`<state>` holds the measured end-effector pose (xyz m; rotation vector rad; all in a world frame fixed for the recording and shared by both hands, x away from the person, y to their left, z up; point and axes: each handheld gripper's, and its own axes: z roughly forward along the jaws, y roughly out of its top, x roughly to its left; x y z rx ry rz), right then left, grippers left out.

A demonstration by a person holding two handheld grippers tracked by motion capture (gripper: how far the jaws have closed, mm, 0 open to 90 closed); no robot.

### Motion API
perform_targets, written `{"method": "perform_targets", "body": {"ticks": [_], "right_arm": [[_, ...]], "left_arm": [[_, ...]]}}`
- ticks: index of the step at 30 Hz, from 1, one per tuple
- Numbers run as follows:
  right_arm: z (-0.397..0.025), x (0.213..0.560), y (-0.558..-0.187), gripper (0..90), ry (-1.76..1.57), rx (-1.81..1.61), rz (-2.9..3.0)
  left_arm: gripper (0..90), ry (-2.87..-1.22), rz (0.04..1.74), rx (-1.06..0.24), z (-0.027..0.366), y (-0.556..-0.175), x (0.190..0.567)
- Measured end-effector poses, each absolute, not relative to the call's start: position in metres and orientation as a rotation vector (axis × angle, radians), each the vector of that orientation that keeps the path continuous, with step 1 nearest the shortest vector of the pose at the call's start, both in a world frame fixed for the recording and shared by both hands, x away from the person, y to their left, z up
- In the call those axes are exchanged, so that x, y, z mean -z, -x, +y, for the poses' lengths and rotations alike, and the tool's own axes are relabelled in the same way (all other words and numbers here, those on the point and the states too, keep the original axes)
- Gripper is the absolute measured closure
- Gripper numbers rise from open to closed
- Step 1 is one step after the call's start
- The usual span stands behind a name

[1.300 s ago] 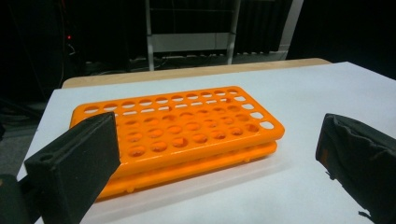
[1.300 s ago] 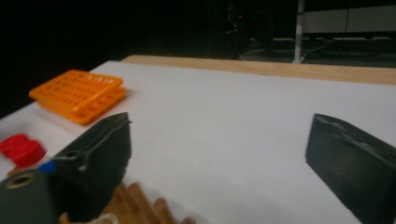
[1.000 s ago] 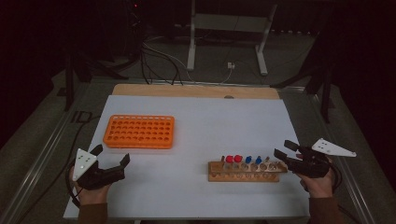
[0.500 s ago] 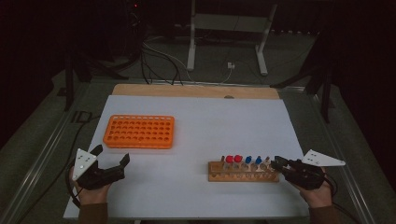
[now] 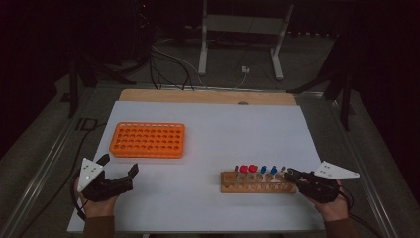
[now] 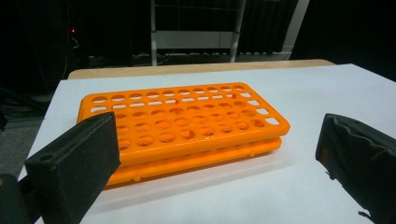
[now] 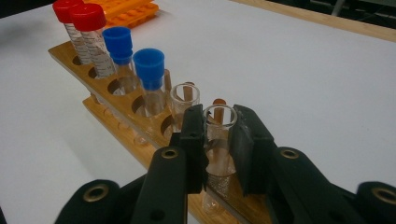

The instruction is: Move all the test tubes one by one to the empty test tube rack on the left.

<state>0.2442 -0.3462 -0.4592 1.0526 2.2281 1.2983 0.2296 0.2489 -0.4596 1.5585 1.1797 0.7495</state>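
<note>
The right gripper [image 7: 218, 140] is clamped on an uncapped tube [image 7: 218, 122] standing at the near end of the wooden rack [image 7: 105, 93], close to the table's [image 5: 208, 134] front right. Beyond it in the row stand another open tube [image 7: 183, 100], two blue-capped tubes [image 7: 148, 70] and two red-capped ones [image 7: 88, 32]. The left gripper [image 5: 119, 171] rests at front left, jaws spread wide and empty. Past it sits the orange rack [image 6: 182, 123].
</note>
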Motion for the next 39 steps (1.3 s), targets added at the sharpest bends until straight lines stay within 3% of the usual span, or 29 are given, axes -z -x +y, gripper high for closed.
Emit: {"method": "perform_targets", "body": {"ticks": [14, 27, 39], "right_arm": [[-0.347, 0.450, -0.245, 76.2, -1.058, -1.308, 2.238], [-0.356, 0.400, -0.244, 76.3, -1.003, -1.396, 2.155], [-0.337, 0.383, -0.269, 76.2, -0.951, -1.452, 2.136]], "left_arm": [[0.4, -1.572, 1.180, -0.744, 0.249, -0.231, 0.461], [0.4, -1.586, 1.177, -0.739, 0.247, -0.232, 0.462], [0.4, -1.618, 1.152, -0.730, 0.234, -0.235, 0.456]]}}
